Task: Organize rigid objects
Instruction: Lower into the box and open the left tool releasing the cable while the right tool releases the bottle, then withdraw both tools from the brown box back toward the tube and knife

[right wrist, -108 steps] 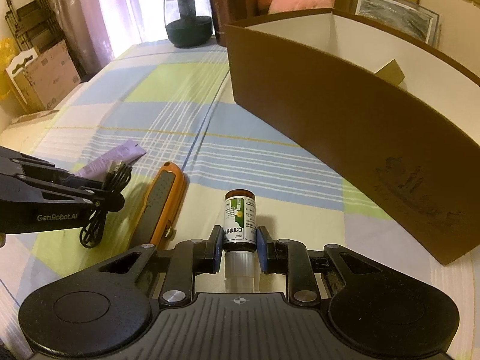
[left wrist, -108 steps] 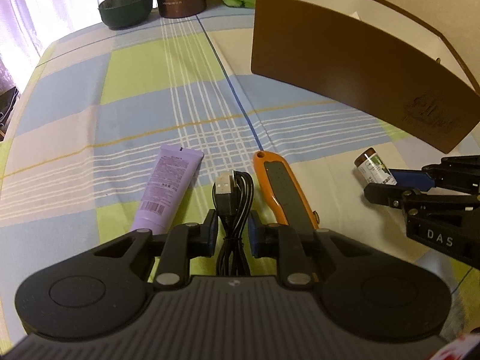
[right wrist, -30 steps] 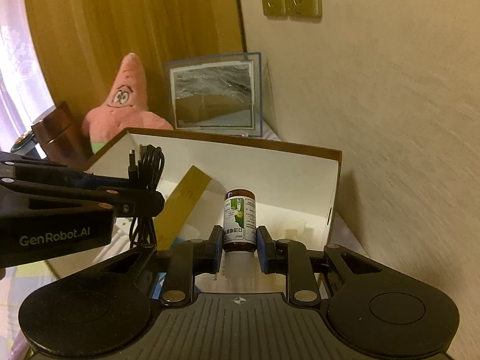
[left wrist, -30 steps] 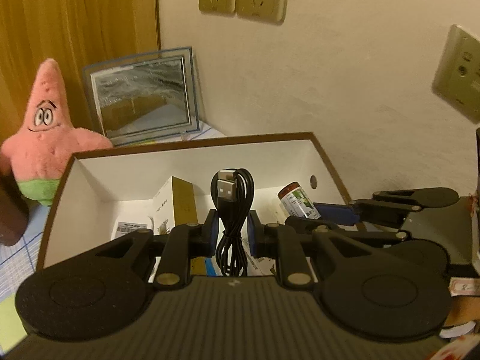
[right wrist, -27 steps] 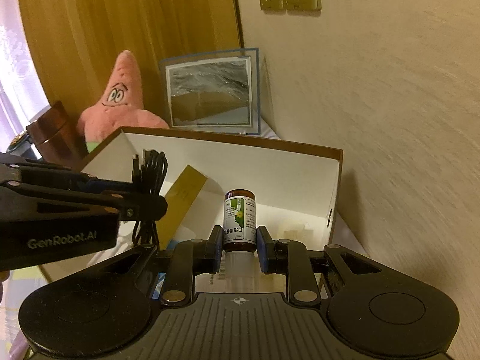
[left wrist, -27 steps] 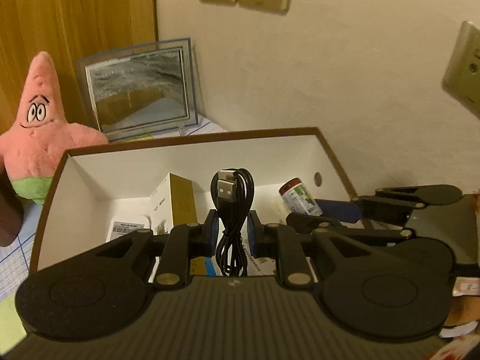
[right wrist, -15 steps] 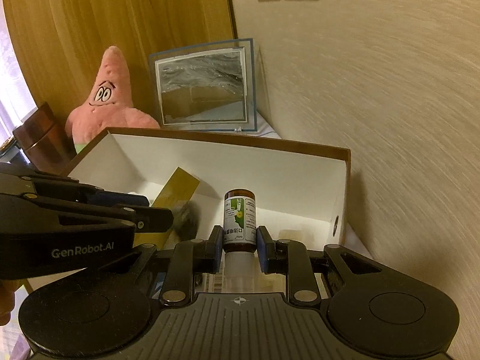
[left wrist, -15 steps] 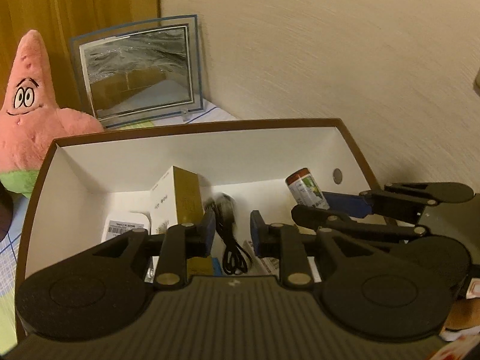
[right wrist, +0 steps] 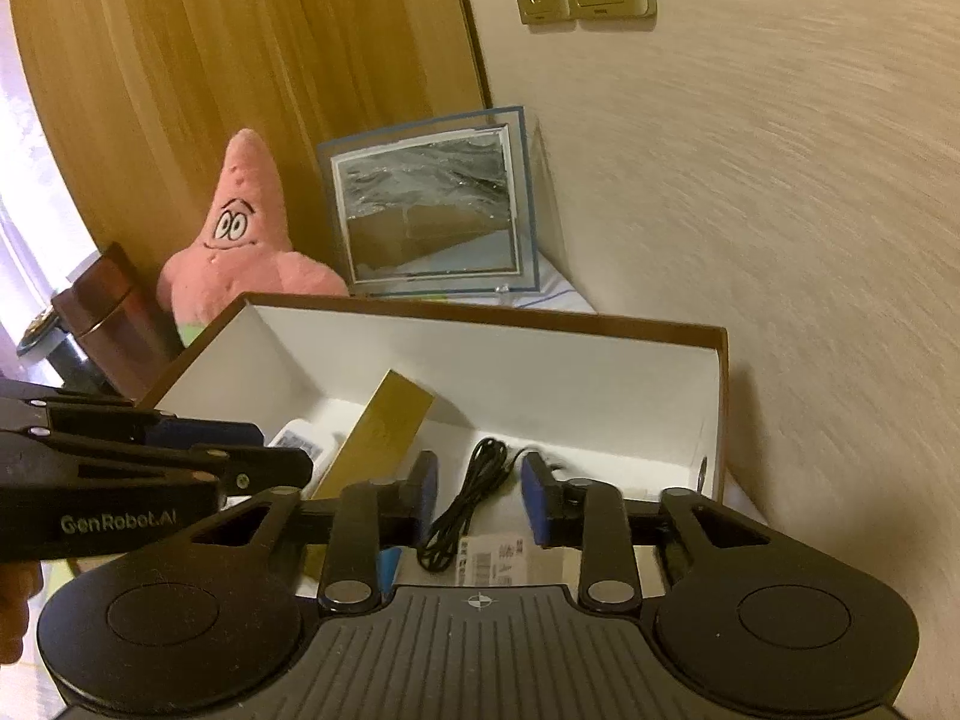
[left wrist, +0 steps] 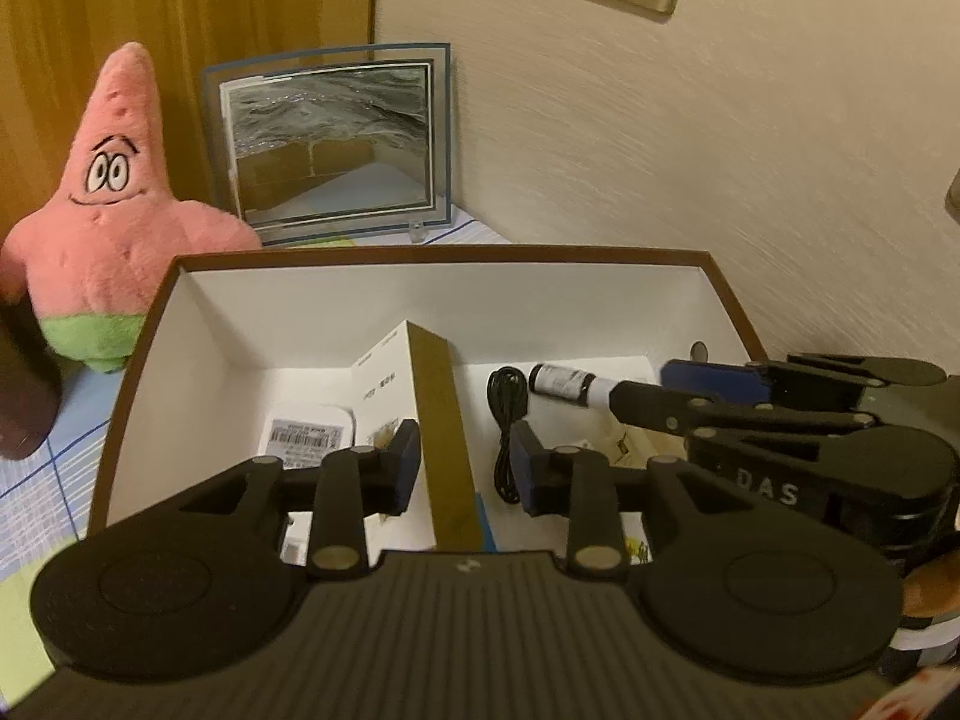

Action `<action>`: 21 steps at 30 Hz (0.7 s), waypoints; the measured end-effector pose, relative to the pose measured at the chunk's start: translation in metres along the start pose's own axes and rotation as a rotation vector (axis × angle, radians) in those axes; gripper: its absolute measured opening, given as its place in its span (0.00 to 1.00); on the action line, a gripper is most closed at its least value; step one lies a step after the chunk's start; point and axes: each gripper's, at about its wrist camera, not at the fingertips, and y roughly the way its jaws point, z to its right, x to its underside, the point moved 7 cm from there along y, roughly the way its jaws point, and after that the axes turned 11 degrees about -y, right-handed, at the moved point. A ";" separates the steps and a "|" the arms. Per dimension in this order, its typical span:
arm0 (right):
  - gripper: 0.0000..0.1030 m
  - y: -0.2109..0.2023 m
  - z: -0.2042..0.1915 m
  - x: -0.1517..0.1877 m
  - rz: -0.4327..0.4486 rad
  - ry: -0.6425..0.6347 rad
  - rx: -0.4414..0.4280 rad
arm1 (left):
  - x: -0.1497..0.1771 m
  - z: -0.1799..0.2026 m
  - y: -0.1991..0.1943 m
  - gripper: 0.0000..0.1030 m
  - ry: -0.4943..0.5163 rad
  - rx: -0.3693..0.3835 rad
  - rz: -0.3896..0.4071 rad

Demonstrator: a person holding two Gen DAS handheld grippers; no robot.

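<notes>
Both drops look done: coiled black USB cable lying on the floor of the brown white-lined cardboard box, long axis toward the far wall. Small brown label-wrapped medicine bottle lying just right of it, just ahead of right gripper. Left gripper and right both over the near edge, jaws opening, gripping nothing.

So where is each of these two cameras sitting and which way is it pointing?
Left wrist: rides the left gripper, looking forward and down into the brown box at the black USB cable and small bottle; its opening jaws are empty; right gripper enters at right.
Right wrist: rides the right gripper, same box, cable below its opening, empty jaws; left gripper at left.
Shared: box, cable, Patrick plush, sand picture frame.
</notes>
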 end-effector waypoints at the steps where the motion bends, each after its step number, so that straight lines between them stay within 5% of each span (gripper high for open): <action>1: 0.37 -0.003 -0.001 0.001 0.001 0.002 -0.002 | 0.001 -0.001 -0.003 0.30 -0.002 -0.005 0.000; 11: 0.58 -0.035 -0.011 0.013 0.014 0.022 -0.015 | 0.015 -0.004 -0.027 0.36 -0.026 -0.016 0.007; 21: 0.63 -0.068 -0.019 0.022 0.021 0.031 -0.004 | 0.031 0.002 -0.061 0.37 -0.041 -0.013 0.031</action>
